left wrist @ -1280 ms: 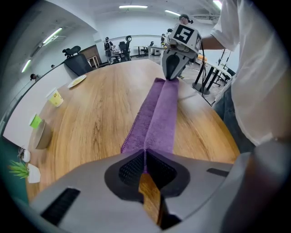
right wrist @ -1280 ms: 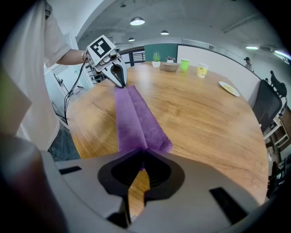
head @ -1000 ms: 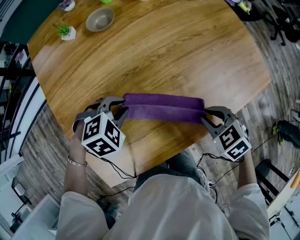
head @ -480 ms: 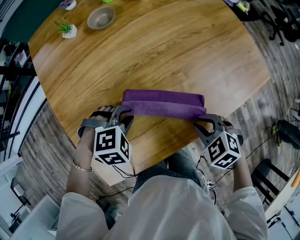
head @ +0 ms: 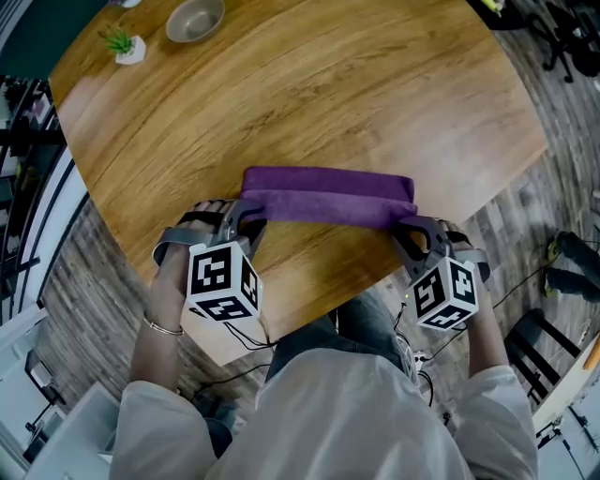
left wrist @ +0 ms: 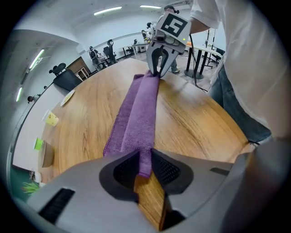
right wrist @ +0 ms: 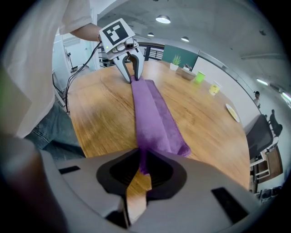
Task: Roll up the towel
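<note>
A purple towel (head: 328, 197), folded into a long narrow strip, lies across the wooden table (head: 309, 94) near its front edge. My left gripper (head: 246, 214) is shut on the strip's left end, and the cloth shows pinched between its pads in the left gripper view, left gripper (left wrist: 144, 166), towel (left wrist: 136, 113). My right gripper (head: 405, 228) holds the right end. Its jaws have just been closing further with the towel's edge between them, right gripper (right wrist: 143, 166), towel (right wrist: 152, 113). Each gripper sees the other at the strip's far end, right gripper (left wrist: 159, 68), left gripper (right wrist: 131, 68).
A bowl (head: 195, 17) and a small potted plant (head: 120, 44) stand at the table's far left. A green cup (right wrist: 198, 77), a yellow cup (right wrist: 213, 88) and a plate (right wrist: 232, 111) sit along the far side. The table's front edge runs just below the grippers.
Both grippers have sunk a little and rolled about their own axes, keeping the towel's ends pinched. The strip stays stretched between them.
</note>
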